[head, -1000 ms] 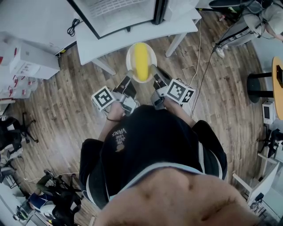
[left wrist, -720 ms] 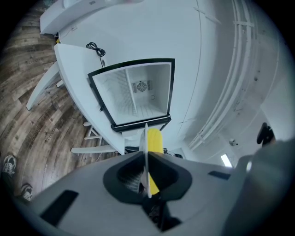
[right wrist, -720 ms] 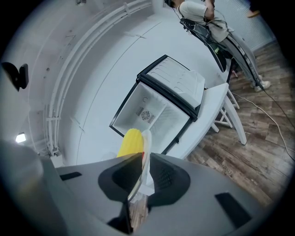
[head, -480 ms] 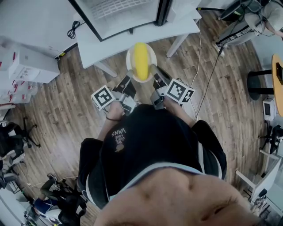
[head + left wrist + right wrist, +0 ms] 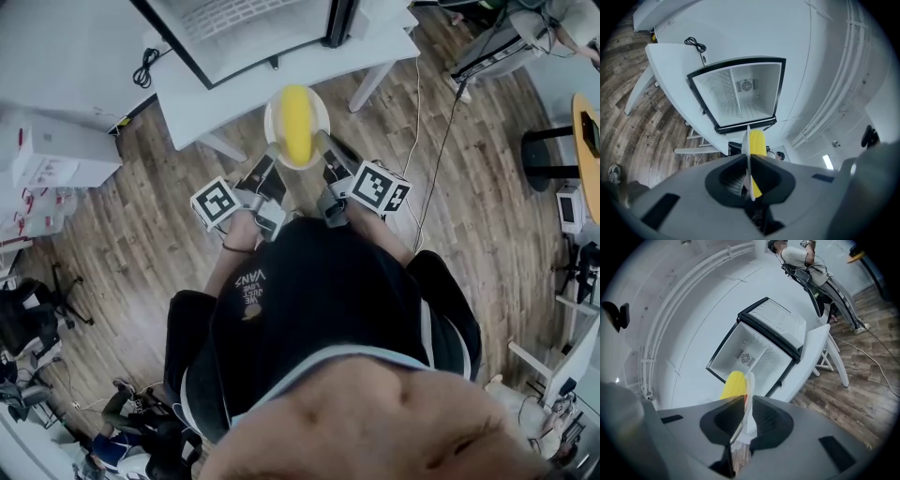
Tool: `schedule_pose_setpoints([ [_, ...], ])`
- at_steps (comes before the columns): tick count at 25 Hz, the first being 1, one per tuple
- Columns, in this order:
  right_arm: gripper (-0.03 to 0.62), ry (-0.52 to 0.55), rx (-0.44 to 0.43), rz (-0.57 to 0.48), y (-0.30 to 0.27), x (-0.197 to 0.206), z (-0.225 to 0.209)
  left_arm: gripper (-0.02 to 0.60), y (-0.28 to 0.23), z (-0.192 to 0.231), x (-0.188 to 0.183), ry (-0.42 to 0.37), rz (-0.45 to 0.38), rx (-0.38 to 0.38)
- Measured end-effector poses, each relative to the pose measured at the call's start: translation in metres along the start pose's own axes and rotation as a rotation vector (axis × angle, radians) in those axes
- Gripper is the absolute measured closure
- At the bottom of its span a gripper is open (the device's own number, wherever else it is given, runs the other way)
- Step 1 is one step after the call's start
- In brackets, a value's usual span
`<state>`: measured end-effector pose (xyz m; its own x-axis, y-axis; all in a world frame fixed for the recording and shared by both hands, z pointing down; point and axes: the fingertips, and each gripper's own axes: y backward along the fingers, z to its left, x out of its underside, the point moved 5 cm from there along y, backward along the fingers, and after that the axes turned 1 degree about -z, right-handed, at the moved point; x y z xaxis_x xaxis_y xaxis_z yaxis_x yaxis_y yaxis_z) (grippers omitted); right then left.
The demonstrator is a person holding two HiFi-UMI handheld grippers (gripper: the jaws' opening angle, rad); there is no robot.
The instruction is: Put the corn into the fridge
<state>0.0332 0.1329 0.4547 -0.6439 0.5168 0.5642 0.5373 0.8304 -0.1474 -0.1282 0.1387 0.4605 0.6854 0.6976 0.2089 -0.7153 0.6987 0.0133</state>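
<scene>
Head view: corn [image 5: 296,125] lies loose on a plate [image 5: 322,105], left gripper [image 5: 273,153] and right gripper [image 5: 322,142] each pinching opposite rims, short of the open fridge [image 5: 246,26]. Light, round cob, likely to roll. Hold the rims, plate level.

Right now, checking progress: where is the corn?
Head view, top centre: the corn lies on a white plate gripped by left claw and right claw, before the open fridge.

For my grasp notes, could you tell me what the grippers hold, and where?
The plate bearing the corn: left gripper clamps its left rim, right gripper its right rim.
</scene>
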Motion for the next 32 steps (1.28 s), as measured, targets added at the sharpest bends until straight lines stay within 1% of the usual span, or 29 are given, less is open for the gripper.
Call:
schedule_pose_setpoints([
  [4, 0.548, 0.001, 0.006, -0.004, -0.001, -0.001, -0.002, 0.555, -0.002, 0.001, -0.001, 0.001, 0.007, 0.003],
  [7, 0.548, -0.005, 0.000, 0.000, -0.011, -0.009, -0.004, 0.555, -0.012, 0.002, -0.008, -0.004, 0.004, -0.007],
  [12, 0.548, 0.013, -0.015, 0.000, -0.020, -0.023, -0.006, 0.555, -0.026, -0.003, -0.015, -0.024, -0.005, 0.000],
  [17, 0.548, 0.018, -0.031, 0.008, -0.045, -0.053, -0.019, 0.555, -0.060, -0.001, -0.034, -0.035, -0.017, -0.006],
  [25, 0.548, 0.026, -0.056, 0.041, -0.066, -0.083, -0.038, 0.555, -0.096, 0.004, -0.042, -0.018, -0.061, -0.011],
  [29, 0.548, 0.036, -0.075, 0.055, -0.079, -0.107, -0.050, 0.555, -0.120, 0.004, -0.048, -0.023, -0.083, -0.018],
  [32, 0.548, 0.026, -0.090, 0.077, -0.089, -0.116, -0.055, 0.555, -0.131, 0.006, -0.053, -0.021, -0.104, -0.025],
])
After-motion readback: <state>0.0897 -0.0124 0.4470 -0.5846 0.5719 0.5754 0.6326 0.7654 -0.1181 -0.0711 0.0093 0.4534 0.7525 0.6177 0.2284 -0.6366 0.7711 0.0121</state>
